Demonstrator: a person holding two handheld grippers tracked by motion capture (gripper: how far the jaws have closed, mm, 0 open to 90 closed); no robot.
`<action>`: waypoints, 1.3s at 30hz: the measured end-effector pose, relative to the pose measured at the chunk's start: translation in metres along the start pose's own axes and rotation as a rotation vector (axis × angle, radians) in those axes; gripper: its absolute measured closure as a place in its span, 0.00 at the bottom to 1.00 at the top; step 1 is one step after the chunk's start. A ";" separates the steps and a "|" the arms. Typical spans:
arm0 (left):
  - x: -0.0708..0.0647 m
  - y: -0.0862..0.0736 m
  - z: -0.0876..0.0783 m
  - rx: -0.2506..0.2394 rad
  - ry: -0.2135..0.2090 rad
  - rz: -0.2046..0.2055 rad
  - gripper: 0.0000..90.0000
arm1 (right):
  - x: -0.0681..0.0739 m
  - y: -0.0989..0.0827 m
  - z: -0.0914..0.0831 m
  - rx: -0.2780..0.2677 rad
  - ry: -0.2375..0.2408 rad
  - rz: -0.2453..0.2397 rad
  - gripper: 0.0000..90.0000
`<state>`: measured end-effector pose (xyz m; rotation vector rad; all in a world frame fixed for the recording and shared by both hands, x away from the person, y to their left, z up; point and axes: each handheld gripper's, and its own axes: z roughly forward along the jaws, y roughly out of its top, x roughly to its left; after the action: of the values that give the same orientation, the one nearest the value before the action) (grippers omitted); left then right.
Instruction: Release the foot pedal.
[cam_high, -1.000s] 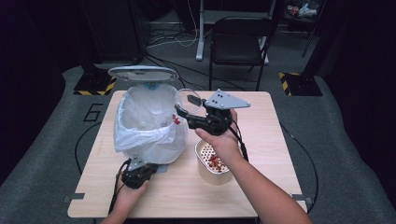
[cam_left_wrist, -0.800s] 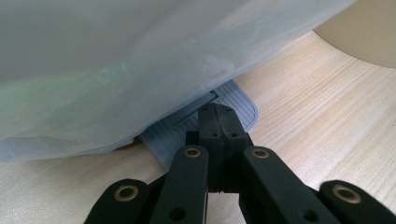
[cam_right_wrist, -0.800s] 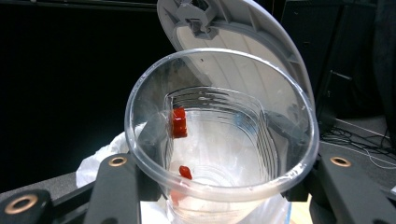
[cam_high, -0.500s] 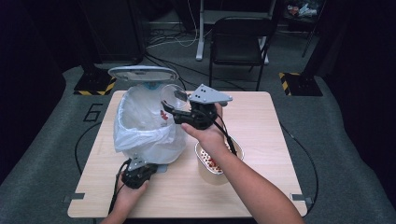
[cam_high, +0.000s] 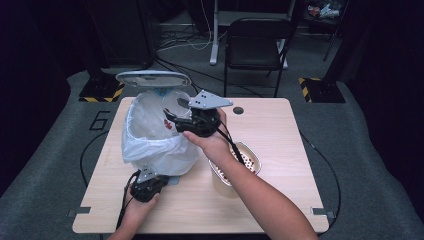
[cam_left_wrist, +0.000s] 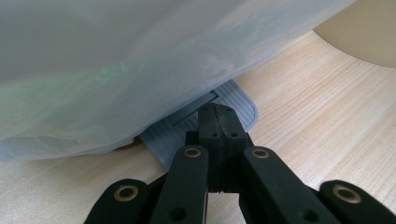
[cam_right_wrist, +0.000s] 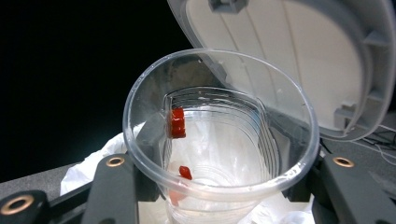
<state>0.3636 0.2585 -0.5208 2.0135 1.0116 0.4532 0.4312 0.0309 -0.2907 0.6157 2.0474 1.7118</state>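
A clear plastic cup (cam_right_wrist: 219, 140) is held between the jaws of the right gripper (cam_high: 176, 119), gripped across its sides near the rim. In the high view the cup (cam_high: 175, 104) is seen above the open mouth of the white bag-lined bin (cam_high: 150, 135), just in front of the raised bin lid (cam_high: 152, 78). The cup lies roughly on its side: its long axis runs close to level, with the mouth turned back toward the gripper's camera and the base pointing away toward the lid (cam_right_wrist: 299, 60). 2 small red bits (cam_right_wrist: 177, 123) cling to the inner wall of the cup. The right jaws have just been opening slightly, yet the cup is still seated between them.

The left gripper (cam_high: 145, 186) rests low on the wooden table (cam_high: 280, 125) at the near foot of the bin. In the left gripper view its jaws are pressed fully together, and their tips rest on the grey ribbed pedal (cam_left_wrist: 196, 122) that juts from under the bag (cam_left_wrist: 140, 65).

A paper bowl (cam_high: 235, 167) with reddish contents stands on the table just right of the bin, under the right forearm.
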 end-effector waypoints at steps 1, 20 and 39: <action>0.000 0.000 0.000 0.000 0.001 0.002 1.00 | 0.000 -0.001 0.002 0.003 0.002 0.003 0.47; 0.000 0.000 0.000 0.000 -0.003 -0.004 1.00 | 0.011 -0.005 0.034 0.088 0.012 0.005 0.14; 0.001 0.001 0.000 0.005 -0.010 -0.025 1.00 | 0.009 0.001 -0.009 0.089 -0.016 -0.015 0.16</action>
<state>0.3644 0.2587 -0.5205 2.0029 1.0314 0.4270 0.4186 0.0288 -0.2880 0.6379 2.1208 1.6101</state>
